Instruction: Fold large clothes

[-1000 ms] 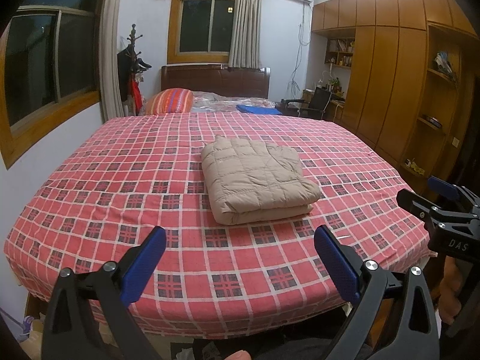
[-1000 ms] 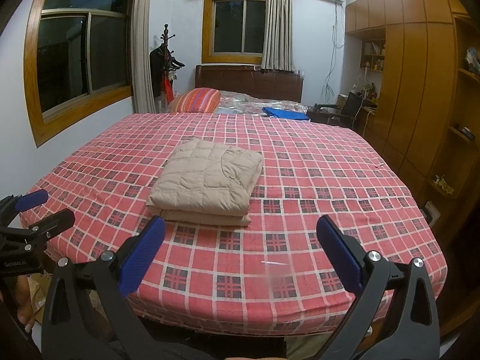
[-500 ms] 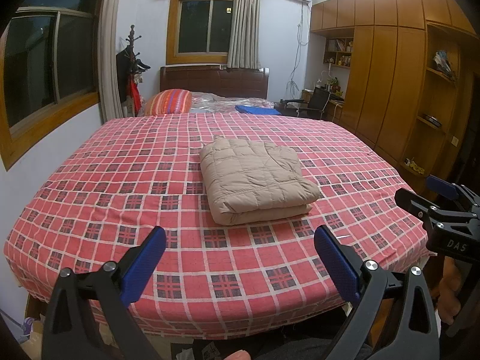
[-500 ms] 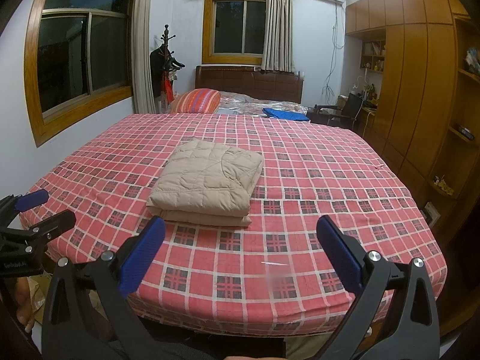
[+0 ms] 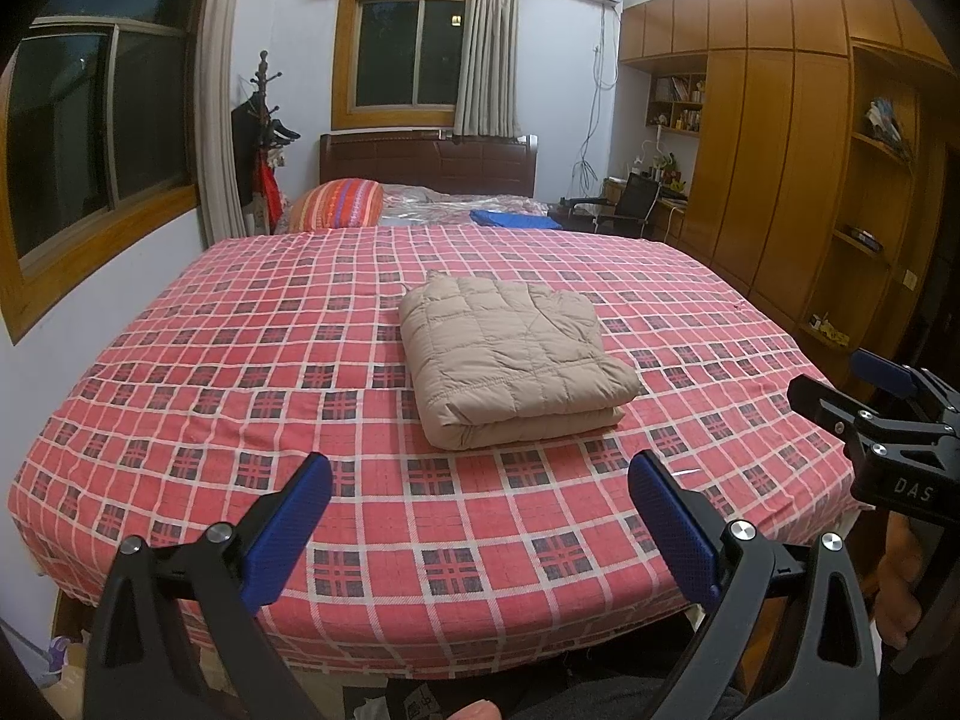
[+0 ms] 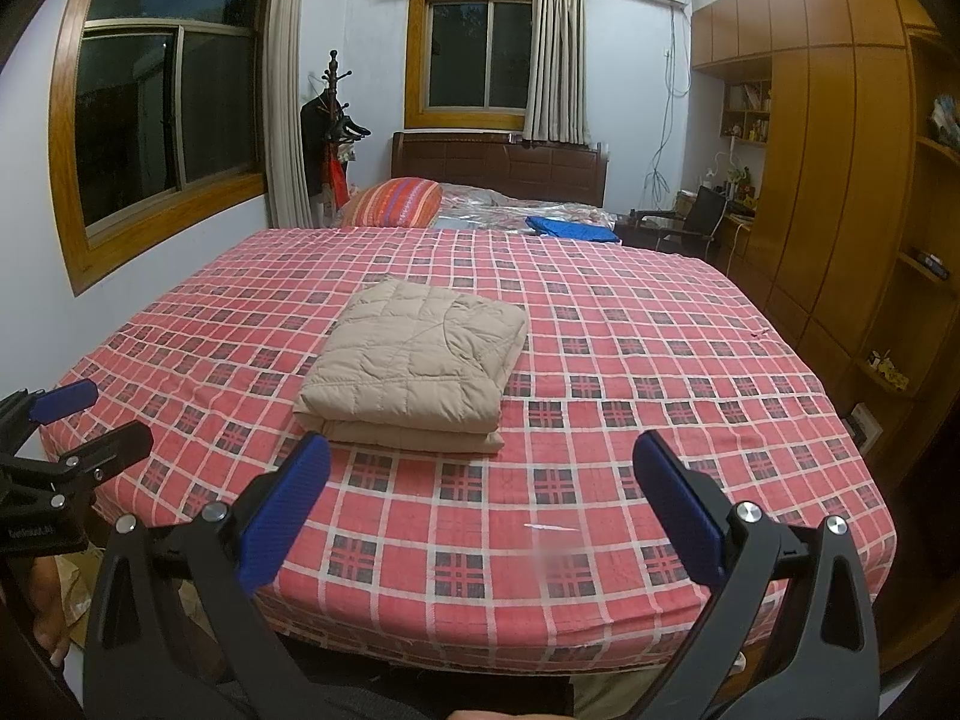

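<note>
The beige quilted jacket (image 5: 510,354) lies folded into a compact rectangular stack near the middle of the bed (image 5: 180,360). Over the last second it has not moved; only the cameras shifted slightly, so the fold appears complete. Its long axis runs roughly from foot to headboard, folded edge toward the foot. Left tongs (image 5: 480,516) and right tongs (image 6: 480,510) hover wide open at the foot, holding nothing.
</note>
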Motion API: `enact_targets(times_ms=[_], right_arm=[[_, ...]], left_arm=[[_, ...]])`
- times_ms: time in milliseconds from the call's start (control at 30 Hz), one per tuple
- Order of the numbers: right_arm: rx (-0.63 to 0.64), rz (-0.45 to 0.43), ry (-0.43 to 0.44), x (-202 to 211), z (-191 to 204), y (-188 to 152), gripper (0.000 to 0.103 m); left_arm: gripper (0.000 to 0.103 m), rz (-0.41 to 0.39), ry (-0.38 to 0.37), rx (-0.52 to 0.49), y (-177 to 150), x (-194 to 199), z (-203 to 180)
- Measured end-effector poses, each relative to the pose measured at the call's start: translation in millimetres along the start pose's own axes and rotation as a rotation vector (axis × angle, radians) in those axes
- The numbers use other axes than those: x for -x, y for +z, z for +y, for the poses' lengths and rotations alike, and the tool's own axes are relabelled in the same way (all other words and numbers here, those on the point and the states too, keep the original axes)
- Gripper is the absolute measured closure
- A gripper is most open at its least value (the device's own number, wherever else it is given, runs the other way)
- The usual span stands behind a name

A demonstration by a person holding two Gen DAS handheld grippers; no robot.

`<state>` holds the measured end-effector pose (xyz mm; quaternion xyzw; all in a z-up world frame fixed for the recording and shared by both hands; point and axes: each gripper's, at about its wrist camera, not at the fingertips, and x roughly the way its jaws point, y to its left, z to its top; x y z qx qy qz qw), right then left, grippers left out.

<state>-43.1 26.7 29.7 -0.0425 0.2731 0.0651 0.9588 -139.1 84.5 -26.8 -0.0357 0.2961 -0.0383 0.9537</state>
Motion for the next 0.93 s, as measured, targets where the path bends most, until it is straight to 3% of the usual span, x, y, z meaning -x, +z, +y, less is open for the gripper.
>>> enact_targets(times_ms=[933], right_arm=[[0.014,-0.008,0.008,0.1,2.0,3.4,0.003]], left_arm=[[0.004,-0.002,-0.002,-0.008,2.1,-1.2,0.6]])
